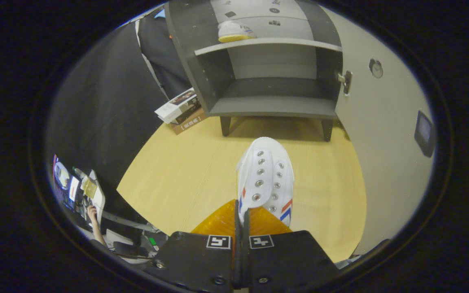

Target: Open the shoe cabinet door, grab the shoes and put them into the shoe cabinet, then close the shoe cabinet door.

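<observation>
My gripper (241,211) is shut on the edge of a white canvas shoe (265,177) with metal eyelets and red and blue stripes, and the shoe hangs just ahead of the fingers above the wooden floor. Beyond it stands the grey shoe cabinet (273,106) with its pale door (381,134) swung open to the right. A second white shoe (234,31) with a yellow sole rests on the cabinet's upper shelf (267,44). The lower compartment holds nothing.
Boxes and books (179,110) lie on the floor left of the cabinet's legs. A person's hand (93,212) and a cluttered desk sit far to the left behind me. A yellow mat (218,221) lies under the fingers.
</observation>
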